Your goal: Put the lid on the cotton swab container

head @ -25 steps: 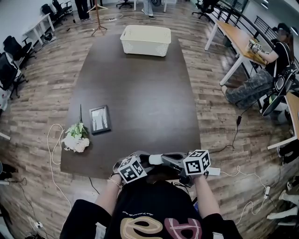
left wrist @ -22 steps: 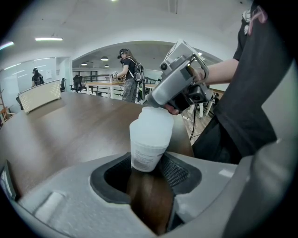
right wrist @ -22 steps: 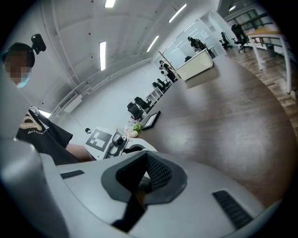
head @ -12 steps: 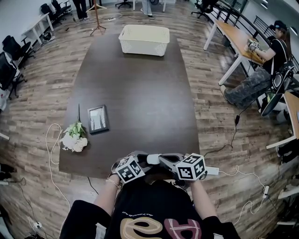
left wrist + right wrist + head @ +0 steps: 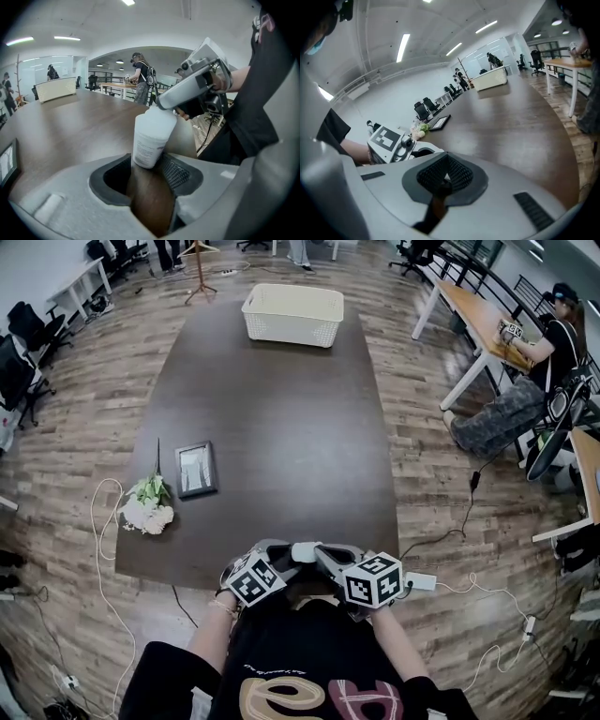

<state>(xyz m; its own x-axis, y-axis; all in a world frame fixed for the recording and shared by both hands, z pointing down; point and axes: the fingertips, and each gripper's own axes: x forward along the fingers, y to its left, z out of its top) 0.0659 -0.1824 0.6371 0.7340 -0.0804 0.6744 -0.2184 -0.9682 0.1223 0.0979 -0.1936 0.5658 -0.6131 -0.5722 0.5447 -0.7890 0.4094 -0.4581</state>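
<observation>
A white cotton swab container (image 5: 151, 140) with a printed label stands tilted between the jaws of my left gripper (image 5: 146, 171), which is shut on its lower part. My right gripper (image 5: 165, 101) reaches in from the right and pinches the white lid (image 5: 158, 117) at the container's top. In the right gripper view my right gripper (image 5: 444, 177) is nearly closed, with only a white sliver showing between the pads. From the head view both grippers meet at the table's near edge by my body: left gripper (image 5: 284, 561), right gripper (image 5: 317, 557), container (image 5: 305, 551) between them.
On the dark brown table (image 5: 281, 427) a white basket (image 5: 292, 315) stands at the far end. A picture frame (image 5: 197, 469) and a bunch of flowers (image 5: 148, 507) lie near the left edge. A seated person (image 5: 525, 381) and desks are to the right. Cables cross the floor.
My right gripper has drawn in to the left, closer to the left gripper and my body. The left gripper has stayed almost in place with the container.
</observation>
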